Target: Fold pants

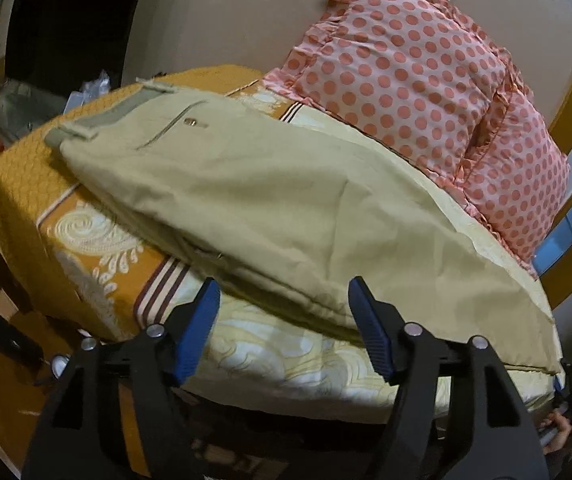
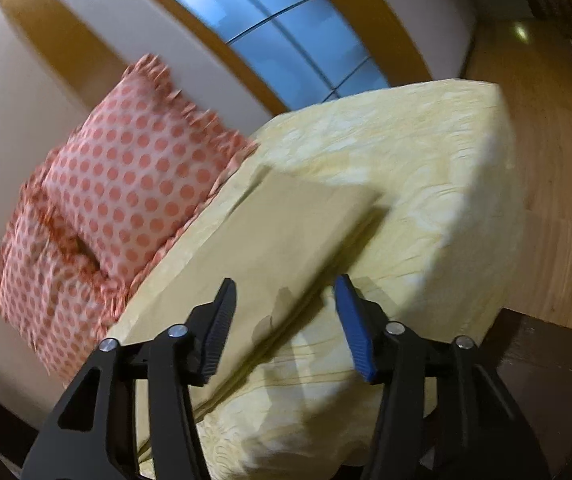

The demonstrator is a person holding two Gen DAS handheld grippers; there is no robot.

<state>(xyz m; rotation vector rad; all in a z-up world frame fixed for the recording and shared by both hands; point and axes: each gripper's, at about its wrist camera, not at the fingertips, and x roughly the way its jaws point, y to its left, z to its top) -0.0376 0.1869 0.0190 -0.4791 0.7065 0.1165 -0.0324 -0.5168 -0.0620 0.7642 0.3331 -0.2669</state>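
Observation:
Beige pants (image 1: 269,196) lie flat on the bed, folded lengthwise, waistband (image 1: 113,114) at the far left, legs running right. My left gripper (image 1: 283,300) is open, empty, at the pants' near edge around mid-leg. In the right wrist view the leg end of the pants (image 2: 286,232) lies on the yellow bedspread (image 2: 426,184). My right gripper (image 2: 283,304) is open and empty, just above the near edge of the legs.
Two pink polka-dot pillows (image 1: 414,80) lean on the wall behind the pants; they also show in the right wrist view (image 2: 125,184). The bed's orange patterned cover (image 1: 45,200) drops off at left. Wooden floor (image 2: 546,160) lies past the bed's right edge.

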